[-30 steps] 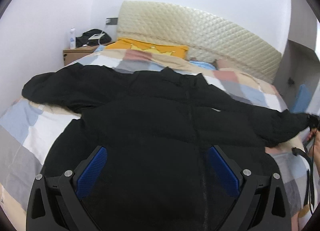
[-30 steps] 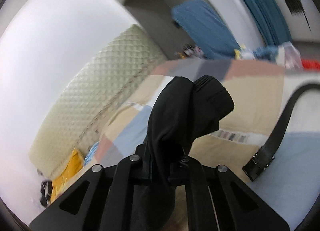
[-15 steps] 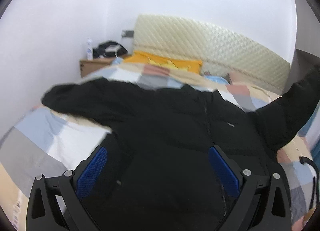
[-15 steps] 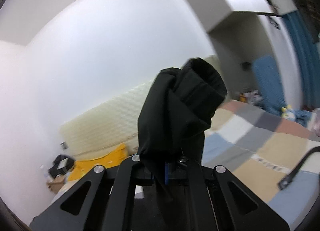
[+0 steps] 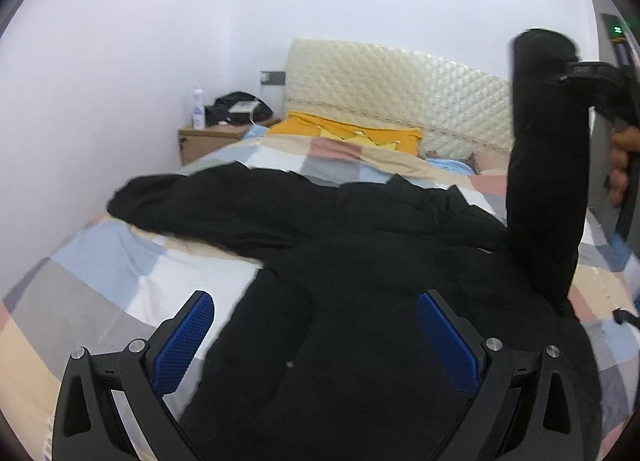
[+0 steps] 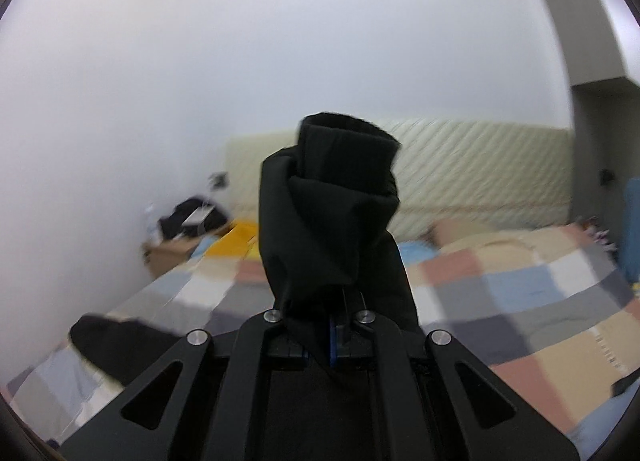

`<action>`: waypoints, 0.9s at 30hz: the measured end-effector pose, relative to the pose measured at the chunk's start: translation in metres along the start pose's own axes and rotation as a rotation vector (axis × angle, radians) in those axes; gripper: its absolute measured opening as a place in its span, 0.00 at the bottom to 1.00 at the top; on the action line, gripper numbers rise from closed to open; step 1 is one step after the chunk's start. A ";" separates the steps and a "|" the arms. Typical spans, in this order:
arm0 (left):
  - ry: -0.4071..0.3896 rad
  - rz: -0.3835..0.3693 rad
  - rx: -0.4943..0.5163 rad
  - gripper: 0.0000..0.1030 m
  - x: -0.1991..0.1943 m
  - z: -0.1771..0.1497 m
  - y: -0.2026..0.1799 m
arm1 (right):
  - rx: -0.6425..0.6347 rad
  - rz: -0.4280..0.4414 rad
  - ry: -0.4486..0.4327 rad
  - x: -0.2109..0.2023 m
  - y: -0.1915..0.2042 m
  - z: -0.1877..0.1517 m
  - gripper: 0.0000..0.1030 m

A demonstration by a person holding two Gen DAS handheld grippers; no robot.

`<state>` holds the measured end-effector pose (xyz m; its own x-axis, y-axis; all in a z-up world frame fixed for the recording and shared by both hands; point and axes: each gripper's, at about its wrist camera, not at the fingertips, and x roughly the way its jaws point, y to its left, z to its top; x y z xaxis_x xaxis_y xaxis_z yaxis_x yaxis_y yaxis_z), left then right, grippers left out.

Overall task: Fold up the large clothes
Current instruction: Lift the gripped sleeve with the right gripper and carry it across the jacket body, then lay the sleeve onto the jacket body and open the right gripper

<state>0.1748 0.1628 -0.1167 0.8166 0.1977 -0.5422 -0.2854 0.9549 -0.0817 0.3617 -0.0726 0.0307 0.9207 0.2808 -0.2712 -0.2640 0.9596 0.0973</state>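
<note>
A large black padded jacket (image 5: 360, 261) lies spread on the checked bed cover (image 5: 108, 273). Its left sleeve (image 5: 192, 201) stretches out flat to the left. My right gripper (image 6: 324, 325) is shut on the cuff of the right sleeve (image 6: 332, 221), which stands up over its fingers. In the left wrist view that sleeve (image 5: 548, 165) is held high at the right, hanging down to the jacket body. My left gripper (image 5: 316, 337) is open with blue pads (image 5: 184, 337), hovering over the jacket's lower body and holding nothing.
A quilted cream headboard (image 5: 392, 89) and a yellow pillow (image 5: 344, 131) are at the far end of the bed. A wooden nightstand (image 5: 208, 141) with a bottle and a dark bag stands at the back left. A black strap (image 6: 628, 381) lies on the cover at the right.
My right gripper has lifted the right sleeve from the bed up high and swung it toward the jacket's middle. My left gripper has shifted slightly left over the jacket, still open.
</note>
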 end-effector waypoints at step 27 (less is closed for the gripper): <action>0.025 -0.016 -0.251 1.00 0.017 0.000 0.088 | -0.162 0.089 0.408 0.102 0.128 -0.217 0.18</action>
<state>0.1638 0.2502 -0.1336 0.8101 0.1748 -0.5596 -0.3911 0.8723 -0.2936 0.3597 0.0828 -0.1928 0.7119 0.3152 -0.6276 -0.4087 0.9127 -0.0052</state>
